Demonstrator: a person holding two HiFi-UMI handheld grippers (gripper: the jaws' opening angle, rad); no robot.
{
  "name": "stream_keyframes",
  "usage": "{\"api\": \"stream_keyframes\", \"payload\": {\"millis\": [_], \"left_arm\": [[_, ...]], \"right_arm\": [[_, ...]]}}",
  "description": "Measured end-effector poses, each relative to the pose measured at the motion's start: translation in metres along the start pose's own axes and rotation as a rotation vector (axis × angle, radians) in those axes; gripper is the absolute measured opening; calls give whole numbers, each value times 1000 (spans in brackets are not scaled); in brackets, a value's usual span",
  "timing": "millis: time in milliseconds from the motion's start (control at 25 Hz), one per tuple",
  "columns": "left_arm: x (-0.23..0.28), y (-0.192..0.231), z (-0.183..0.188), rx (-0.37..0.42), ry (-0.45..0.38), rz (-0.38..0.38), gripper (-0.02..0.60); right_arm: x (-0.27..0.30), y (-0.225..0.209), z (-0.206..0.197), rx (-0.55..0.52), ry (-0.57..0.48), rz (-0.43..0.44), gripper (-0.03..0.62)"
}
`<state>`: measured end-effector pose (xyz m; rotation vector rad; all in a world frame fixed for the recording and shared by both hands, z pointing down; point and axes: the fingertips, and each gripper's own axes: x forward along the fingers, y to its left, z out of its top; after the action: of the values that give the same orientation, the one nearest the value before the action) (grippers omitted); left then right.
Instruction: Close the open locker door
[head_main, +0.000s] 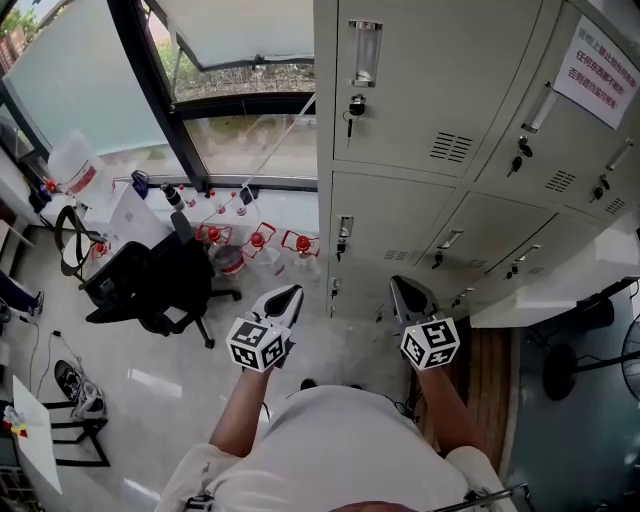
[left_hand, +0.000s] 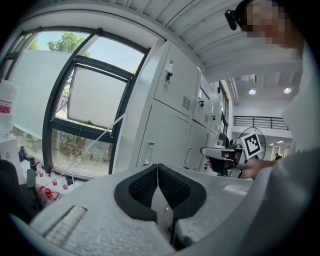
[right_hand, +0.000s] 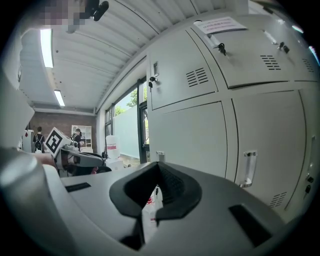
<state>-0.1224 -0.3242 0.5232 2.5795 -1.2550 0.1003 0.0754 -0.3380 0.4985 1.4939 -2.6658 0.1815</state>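
Holding left gripper (head_main: 288, 297) and right gripper (head_main: 405, 290) back from lockers (head_main: 400, 120), lower centre of frame; fingers (left_hand: 142, 187) pressed together, empty, seemingly with no door left ajar.

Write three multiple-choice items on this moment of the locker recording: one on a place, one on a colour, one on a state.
1. Where does the black office chair stand?
A. On top of the lockers
B. Left of the lockers, near the window
C. Right of the lockers

2. What colour are the caps of the small bottles below the window?
A. Blue
B. Green
C. Red

3. How do the jaws of the right gripper stand?
A. Together, with nothing between them
B. Wide apart
C. Clamped on a locker handle

Answers:
1. B, since the head view shows the chair to the lockers' left, by the glass.
2. C, since the caps show red in the head view.
3. A, since the right gripper view shows its pads meeting on nothing.
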Motion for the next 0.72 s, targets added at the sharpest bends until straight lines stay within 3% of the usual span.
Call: {"api": "stream_keyframes", "payload": {"millis": [720], "left_arm": [[0,-6,-4,-25,-10,-5,15]], "right_arm": [[0,7,-14,35,43,32,3]]}}
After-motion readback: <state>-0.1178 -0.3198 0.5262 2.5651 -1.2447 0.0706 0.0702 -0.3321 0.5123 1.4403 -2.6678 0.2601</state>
